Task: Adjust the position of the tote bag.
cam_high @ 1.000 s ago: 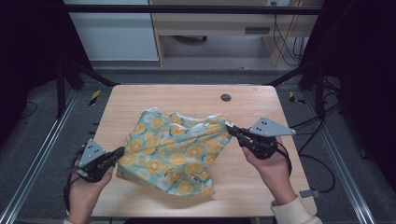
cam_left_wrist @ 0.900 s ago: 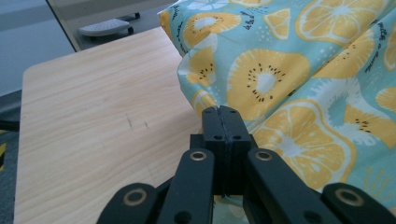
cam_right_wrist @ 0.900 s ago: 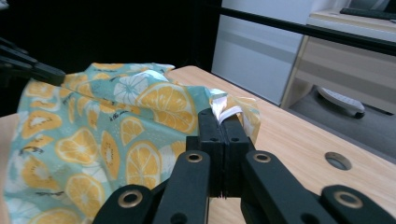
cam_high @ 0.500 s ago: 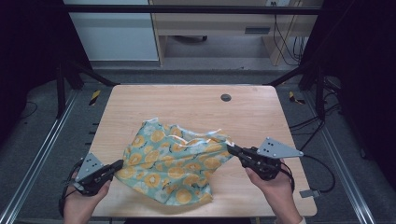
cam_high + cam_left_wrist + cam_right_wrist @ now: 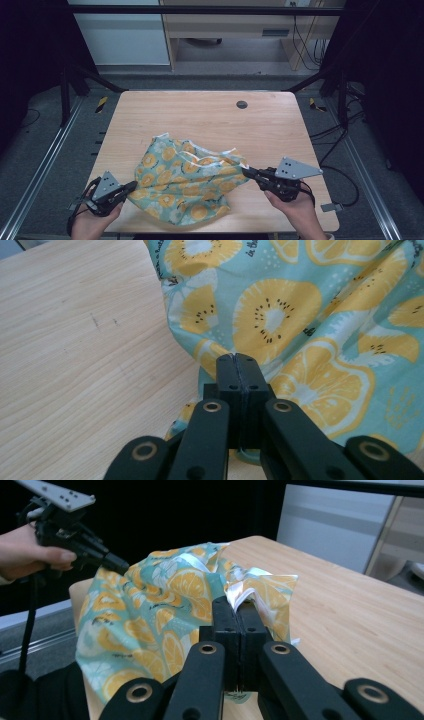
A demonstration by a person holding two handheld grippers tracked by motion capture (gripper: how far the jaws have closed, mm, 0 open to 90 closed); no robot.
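A teal cloth printed with yellow fruit slices (image 5: 187, 181) hangs crumpled between both grippers near the table's front edge, its lower part draping onto the wood. My left gripper (image 5: 131, 186) is shut on the cloth's left edge; in the left gripper view the jaws (image 5: 237, 359) stand pressed together on the fabric (image 5: 310, 315). My right gripper (image 5: 246, 171) is shut on the cloth's right edge, where white trim shows. In the right gripper view the jaws (image 5: 235, 605) pinch the cloth (image 5: 165, 605), and the other gripper (image 5: 117, 564) holds the far side.
The wooden table (image 5: 200, 115) has bare surface behind the cloth, with a small dark round grommet (image 5: 242, 104) near its back edge. Metal frame rails (image 5: 45, 165) run along both sides, and cables (image 5: 345, 130) lie on the floor at the right.
Both grippers have pulled back toward the table's front edge with the cloth held between them. The cloth has slid nearer with them and hangs lower at the front.
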